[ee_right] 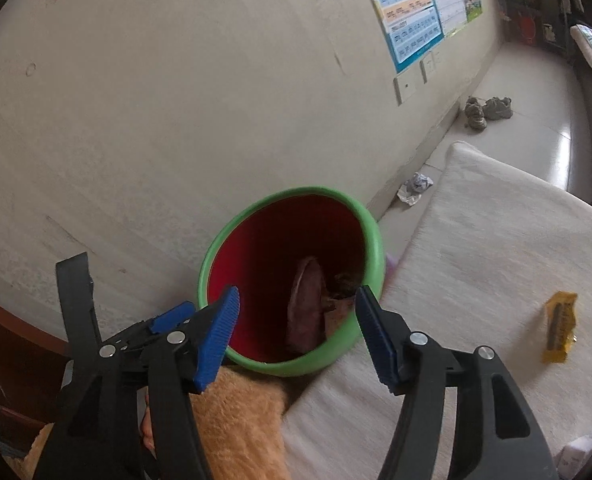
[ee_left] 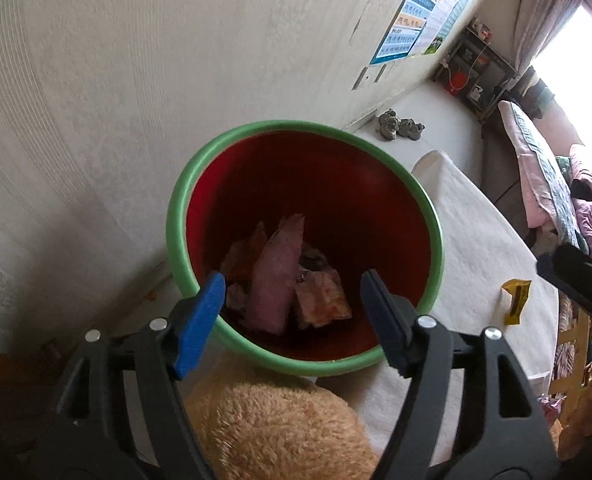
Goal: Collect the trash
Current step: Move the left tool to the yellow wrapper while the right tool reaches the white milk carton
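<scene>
Both grippers are hovering over the trash bin [ee_left: 304, 248], a red bucket with a green rim [ee_right: 292, 280], standing against the wall [ee_left: 136, 80] at the edge of a white mat [ee_left: 476, 248]. Left gripper [ee_left: 294, 308] is sitting released, jaws spread, nothing between the blue pads [ee_left: 200, 320]; through the gap the bin's contents are showing: a pinkish wrapper [ee_left: 274, 280] leaning upright plus a crumpled reddish-white piece [ee_left: 324, 298] beside it at the bottom. Right gripper [ee_right: 296, 336] is also standing open and empty, pads [ee_right: 216, 340] apart, aimed into the bin from the side; the same pinkish wrapper [ee_right: 308, 312] is showing inside. Left gripper's black frame [ee_right: 80, 320] is showing at the left of the right wrist view, just beside the right one. Trash not in the bin: a yellow packet [ee_right: 560, 326] lying on the mat, well apart from the bin [ee_left: 516, 300], and a crumpled white paper [ee_right: 416, 188] lying on the floor near the wall, beyond the mat's corner. An orange fuzzy fabric [ee_left: 272, 428] is filling the area under both grippers, touching the bin's near rim. Shoes [ee_right: 488, 112] are sitting farther along the wall, posters [ee_right: 416, 8] hanging above.
</scene>
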